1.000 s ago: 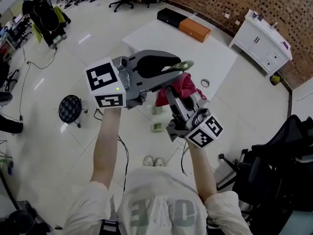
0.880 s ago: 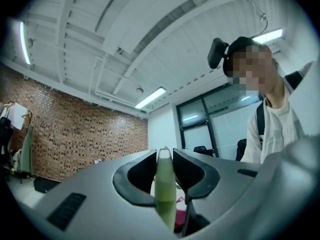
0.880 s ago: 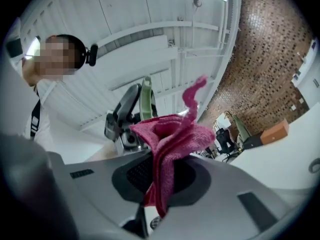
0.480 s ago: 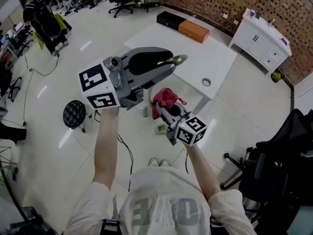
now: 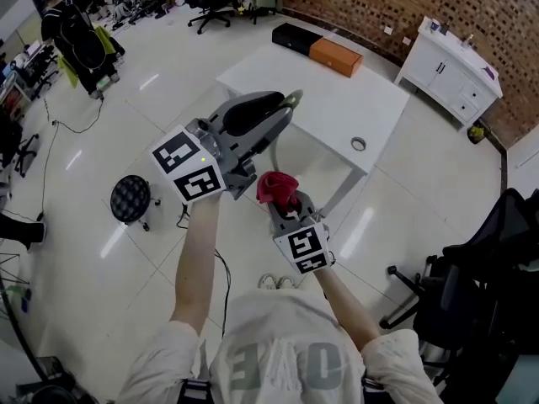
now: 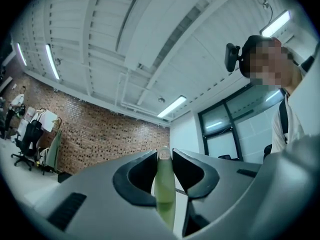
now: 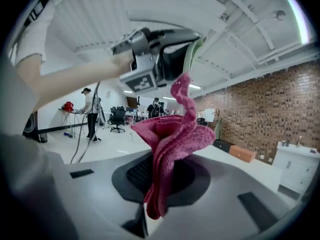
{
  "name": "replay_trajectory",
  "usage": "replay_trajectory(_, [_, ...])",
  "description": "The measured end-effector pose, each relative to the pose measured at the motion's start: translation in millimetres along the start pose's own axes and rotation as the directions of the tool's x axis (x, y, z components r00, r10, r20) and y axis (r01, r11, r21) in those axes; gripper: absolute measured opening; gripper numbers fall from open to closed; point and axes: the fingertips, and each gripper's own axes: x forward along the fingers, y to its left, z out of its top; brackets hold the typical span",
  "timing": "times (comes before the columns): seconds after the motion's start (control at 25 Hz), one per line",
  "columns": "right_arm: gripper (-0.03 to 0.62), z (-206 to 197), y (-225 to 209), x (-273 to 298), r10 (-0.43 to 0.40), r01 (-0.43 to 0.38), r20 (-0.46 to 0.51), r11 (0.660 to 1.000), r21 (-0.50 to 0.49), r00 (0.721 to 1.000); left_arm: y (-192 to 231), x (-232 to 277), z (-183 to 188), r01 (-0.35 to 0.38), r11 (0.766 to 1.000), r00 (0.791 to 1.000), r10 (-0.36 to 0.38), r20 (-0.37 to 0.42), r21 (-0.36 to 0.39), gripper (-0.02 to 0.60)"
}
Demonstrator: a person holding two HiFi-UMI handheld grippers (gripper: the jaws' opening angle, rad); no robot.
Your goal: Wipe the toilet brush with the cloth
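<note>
Pinching a bunched magenta-pink terry cloth (image 7: pixel 172 134) by its lower folds, the right gripper (image 7: pixel 161 175) sits nearest the person's chest, its jaws closed on the fabric so that the loose upper part stands up and flops forward. The cloth looks soft, light and limp, so it should wrap round a rod easily but will give little push of its own beyond the pinch. Just past it, and higher, the left gripper (image 6: pixel 164 158) has its jaws drawn in to a narrow gap and clamped on the pale green plastic handle of the toilet brush (image 6: pixel 164 191), near the handle's rounded end. The handle appears stiff, smooth and probably a little slippery, so a firm hold close to that end seems sensible, leaving the rest of the shaft free for wiping. The bristle end shows in no view. From the right gripper view the cloth's raised tip reaches up beside the handle, though whether they touch cannot be told. Farther off stands a white rectangular table (image 5: pixel 333 99) on the pale tiled floor.
</note>
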Motion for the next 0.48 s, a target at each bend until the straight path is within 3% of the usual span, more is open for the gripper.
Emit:
replay_trajectory(0.16, [0.031, -4.6, -6.3, -0.9, -0.050, 0.050, -0.031, 0.999, -0.011, 0.998, -9.7, -0.6, -2.8, 0.005, 1.000, 1.000, -0.005, 0.017, -0.006, 0.104])
replay_trajectory(0.48, [0.031, 94.0, -19.0, -1.5, -0.039, 0.023, 0.178, 0.996, 0.090, 0.983, 3.4, -4.3, -28.2, -0.028, 0.998, 0.999, 0.027, -0.021, -0.050, 0.103])
